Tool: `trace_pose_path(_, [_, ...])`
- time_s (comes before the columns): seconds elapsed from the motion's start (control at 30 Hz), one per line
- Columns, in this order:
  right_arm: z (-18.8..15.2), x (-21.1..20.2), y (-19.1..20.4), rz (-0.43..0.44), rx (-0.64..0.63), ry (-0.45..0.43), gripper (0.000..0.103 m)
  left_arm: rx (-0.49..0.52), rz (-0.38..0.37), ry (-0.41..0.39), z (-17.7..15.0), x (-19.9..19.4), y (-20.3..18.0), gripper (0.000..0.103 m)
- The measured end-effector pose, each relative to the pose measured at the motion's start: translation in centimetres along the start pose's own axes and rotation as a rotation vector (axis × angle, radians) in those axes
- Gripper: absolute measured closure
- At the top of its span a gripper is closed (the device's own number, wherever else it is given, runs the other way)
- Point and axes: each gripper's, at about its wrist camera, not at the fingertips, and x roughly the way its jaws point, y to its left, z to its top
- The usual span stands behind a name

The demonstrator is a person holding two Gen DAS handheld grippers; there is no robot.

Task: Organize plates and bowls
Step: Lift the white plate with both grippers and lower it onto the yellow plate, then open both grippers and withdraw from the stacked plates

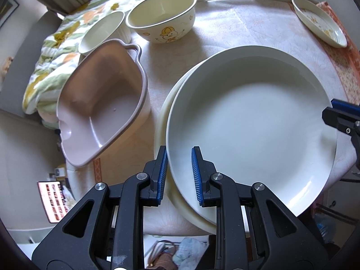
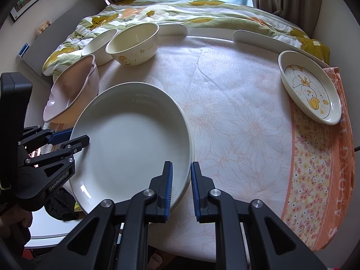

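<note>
Left wrist view | left gripper (image 1: 179, 175) part-open astride white plate (image 1: 252, 126) near rim, atop cream plate (image 1: 160, 121) | right gripper (image 2: 181, 189) part-open astride opposite rim, grip unclear

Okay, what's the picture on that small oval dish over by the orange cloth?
A yellow-and-white cartoon duck on the cream oval dish, clearest in the right wrist view.

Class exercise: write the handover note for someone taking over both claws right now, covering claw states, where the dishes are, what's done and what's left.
Left claw and right claw: each straddles the rim of the white plate on opposite sides.
White plate sits on a cream plate.
Left to do: duck plate, duck bowl, ribbed bowl and pink basin stand apart.
</note>
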Motion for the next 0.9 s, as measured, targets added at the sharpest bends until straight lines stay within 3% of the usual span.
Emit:
trace_pose_path(0.1, [0.0,-0.1,0.2,0.023,0.001,-0.001,0.088,0.035,0.061,-0.019,-0.1,-0.1,-0.5,0.084])
trace_pose_path(0.4, [0.0,-0.3,0.2,0.029,0.010,-0.004,0.088,0.023,0.021,-0.024,0.2,-0.9,0.2,0.084])
trace_pose_path(0.5, [0.3,-1.8,-0.2,0.033,0.029,-0.031,0.088,0.007,-0.017,-0.085,0.5,-3.6,1.2,0.084])
trace_pose_path(0.63, [1.1,-4.6,-1.2,0.015,0.079,-0.073,0.088,-0.039,-0.081,-0.229,1.8,-8.1,3.5,0.084])
trace_pose_path(0.67, [1.2,-5.4,-1.5,0.014,0.094,-0.087,0.088,-0.044,-0.091,-0.267,2.4,-9.3,4.0,0.083])
trace_pose_path(0.7, [1.3,-6.2,-1.8,0.014,0.111,-0.102,0.088,-0.044,-0.097,-0.290,2.9,-10.0,4.3,0.072])
trace_pose_path(0.73, [1.2,-7.2,-2.3,0.011,0.134,-0.127,0.080,-0.041,-0.105,-0.320,3.5,-10.7,4.5,0.058])
trace_pose_path(0.77, [1.1,-8.0,-2.6,0.006,0.152,-0.149,0.057,-0.037,-0.116,-0.349,4.0,-11.3,4.6,0.009])
trace_pose_path(0.8, [0.9,-9.1,-3.1,-0.003,0.179,-0.183,0.037,-0.036,-0.133,-0.406,4.5,-12.1,4.7,0.001])
trace_pose_path(0.83, [0.8,-9.9,-3.5,-0.011,0.199,-0.211,0.007,-0.028,-0.155,-0.441,4.9,-12.6,4.6,0.000])
trace_pose_path(0.87, [0.5,-10.8,-3.9,-0.019,0.216,-0.241,0.000,-0.014,-0.184,-0.464,5.4,-13.0,4.3,0.000])
trace_pose_path(0.9, [0.2,-11.6,-4.3,-0.033,0.234,-0.274,0.000,0.011,-0.228,-0.467,6.3,-13.1,3.7,0.000])
